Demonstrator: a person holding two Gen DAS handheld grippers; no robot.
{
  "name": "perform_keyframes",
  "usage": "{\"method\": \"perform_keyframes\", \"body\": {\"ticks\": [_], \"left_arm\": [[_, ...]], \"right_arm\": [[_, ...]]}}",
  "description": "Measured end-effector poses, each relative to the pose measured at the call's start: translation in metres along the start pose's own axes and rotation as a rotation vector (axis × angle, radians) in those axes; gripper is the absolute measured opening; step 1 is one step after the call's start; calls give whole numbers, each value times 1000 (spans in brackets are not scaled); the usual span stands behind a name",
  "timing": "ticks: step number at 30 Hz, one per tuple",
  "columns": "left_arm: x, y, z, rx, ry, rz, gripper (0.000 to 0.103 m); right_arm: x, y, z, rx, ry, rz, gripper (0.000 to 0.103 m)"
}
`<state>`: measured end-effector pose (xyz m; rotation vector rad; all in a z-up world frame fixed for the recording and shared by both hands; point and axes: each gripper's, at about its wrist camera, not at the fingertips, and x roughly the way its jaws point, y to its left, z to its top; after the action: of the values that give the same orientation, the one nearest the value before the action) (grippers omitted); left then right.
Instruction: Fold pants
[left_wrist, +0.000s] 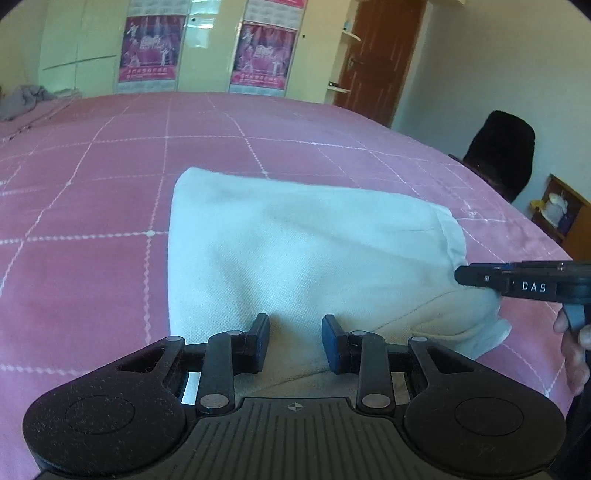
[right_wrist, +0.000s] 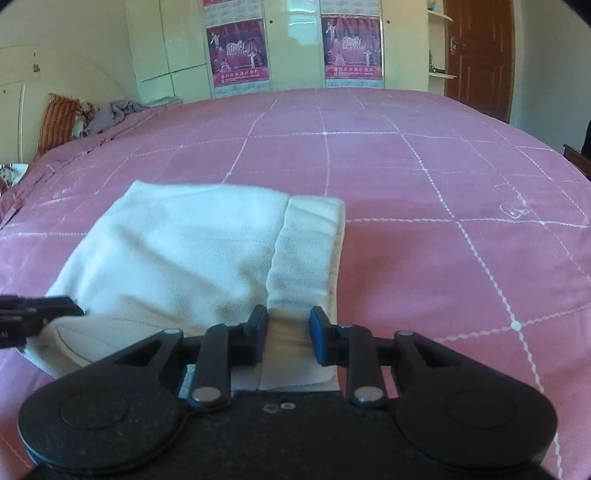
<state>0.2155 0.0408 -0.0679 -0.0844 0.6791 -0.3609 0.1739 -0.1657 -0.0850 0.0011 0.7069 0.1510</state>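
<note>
White pants lie folded in a compact bundle on the pink bed; they also show in the right wrist view. My left gripper is open, its jaws astride the near edge of the bundle with cloth between them. My right gripper is open over the near right edge, at the waistband strip. The right gripper's finger reaches in from the right of the left wrist view and touches the bundle's right end. The left gripper's fingertip shows at the left in the right wrist view.
The pink quilted bedspread stretches far and to both sides. Grey clothes and a striped pillow lie at the far left. A dark chair and a wooden shelf stand off the bed's right edge. Wardrobes and a door stand behind.
</note>
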Motion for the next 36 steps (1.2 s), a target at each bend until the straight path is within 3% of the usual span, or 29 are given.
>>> {"method": "perform_keyframes", "body": {"ticks": [2, 3, 7, 9, 11, 12, 16, 18, 19, 22, 24, 26, 31, 35, 36], "left_arm": [[-6, 4, 14, 9, -64, 7, 32], [-3, 8, 24, 6, -86, 12, 32], [32, 21, 63, -10, -82, 32, 32], [62, 26, 72, -37, -5, 16, 33], [93, 32, 67, -48, 126, 16, 34], [93, 31, 64, -44, 111, 18, 34], [65, 23, 60, -40, 22, 38, 35], [70, 18, 53, -18, 71, 40, 36], [74, 13, 48, 20, 83, 60, 37], [62, -2, 50, 71, 70, 102, 37], [42, -11, 50, 76, 23, 85, 37], [26, -20, 47, 87, 4, 90, 37], [18, -35, 26, 92, 33, 95, 37], [12, -41, 11, 101, 22, 143, 38], [3, -43, 11, 94, 7, 139, 38]], "right_arm": [[-9, -2, 12, 2, -12, 17, 27], [-15, -4, 19, 18, -62, 27, 28], [-7, -3, 55, 35, -160, 28, 29], [15, -4, 66, 31, -137, 28, 28], [52, -4, 67, 2, -16, -5, 30], [67, -3, 63, -17, 42, -28, 32], [49, 0, 64, -36, -22, -13, 32], [31, -3, 60, -4, -90, 18, 33], [30, -4, 56, 12, -84, 36, 34], [48, 4, 36, -51, 14, 7, 40], [35, 13, 38, -73, -11, -11, 41], [10, 16, 40, -57, -70, 30, 41], [-27, 23, 21, -73, -158, 81, 41], [-10, 30, 3, -86, -31, 51, 41], [-10, 35, -2, -119, -35, 34, 41]]}}
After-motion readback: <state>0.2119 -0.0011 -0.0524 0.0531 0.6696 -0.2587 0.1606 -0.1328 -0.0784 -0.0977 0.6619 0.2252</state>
